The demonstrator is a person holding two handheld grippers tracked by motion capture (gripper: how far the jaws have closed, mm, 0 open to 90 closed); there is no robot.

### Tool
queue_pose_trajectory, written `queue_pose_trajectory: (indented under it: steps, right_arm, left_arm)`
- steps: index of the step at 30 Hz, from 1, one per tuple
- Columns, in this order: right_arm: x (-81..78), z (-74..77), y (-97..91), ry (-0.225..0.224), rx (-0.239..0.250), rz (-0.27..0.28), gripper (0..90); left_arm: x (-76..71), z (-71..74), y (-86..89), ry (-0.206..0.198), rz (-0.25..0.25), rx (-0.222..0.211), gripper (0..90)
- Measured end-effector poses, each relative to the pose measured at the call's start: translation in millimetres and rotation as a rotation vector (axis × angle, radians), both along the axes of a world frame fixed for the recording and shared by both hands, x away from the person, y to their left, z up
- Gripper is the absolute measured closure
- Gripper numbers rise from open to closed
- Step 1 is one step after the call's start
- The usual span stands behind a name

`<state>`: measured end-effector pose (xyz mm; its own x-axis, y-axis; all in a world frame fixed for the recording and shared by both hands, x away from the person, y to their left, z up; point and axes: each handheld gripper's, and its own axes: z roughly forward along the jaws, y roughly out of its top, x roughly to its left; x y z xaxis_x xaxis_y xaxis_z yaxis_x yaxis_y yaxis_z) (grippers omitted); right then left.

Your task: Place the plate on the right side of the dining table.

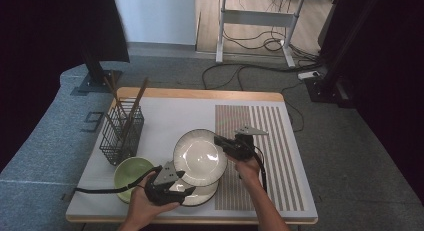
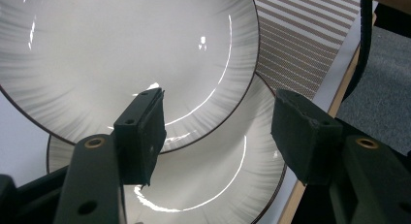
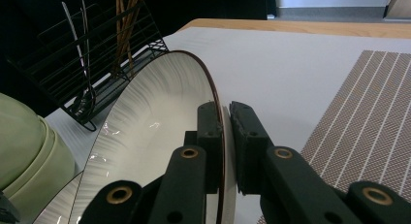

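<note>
The upper plate [image 1: 199, 156] is lifted and tilted over a second plate [image 1: 202, 193] that lies flat near the front edge of the table [image 1: 165, 116]. The right gripper [image 1: 223, 143] is clamped on the upper plate's right rim, one jaw on each face, so the plate stretches leftward from it, toward the green bowl [image 1: 131, 173] and the wire basket [image 1: 121, 131] of chopsticks. In the right gripper view that rim [image 3: 219, 136] runs edge-on between the pressed jaws.

The left gripper [image 1: 182, 183] sits at the near-left, over the lower plate, jaws apart with nothing between them; its near pad stands at the upper plate's near edge [image 2: 194, 136] without squeezing it. So the raised plate hangs from the right hand alone. Judging by this, the striped mat [image 1: 260, 156] on the right is the open place to carry it, on the holding hand's own side.
</note>
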<state>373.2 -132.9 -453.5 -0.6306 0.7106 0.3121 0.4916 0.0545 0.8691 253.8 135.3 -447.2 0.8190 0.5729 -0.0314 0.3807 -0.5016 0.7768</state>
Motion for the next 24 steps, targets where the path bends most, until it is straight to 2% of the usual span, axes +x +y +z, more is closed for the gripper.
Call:
queue_pose_trajectory:
  steps: [24]
  right_arm:
    - [2.8, 5.8, -25.9, -0.013, 0.041, -0.062, 83.6]
  left_arm:
    - [0.1, 1.4, 2.3, -0.002, 0.005, -0.001, 36.6]
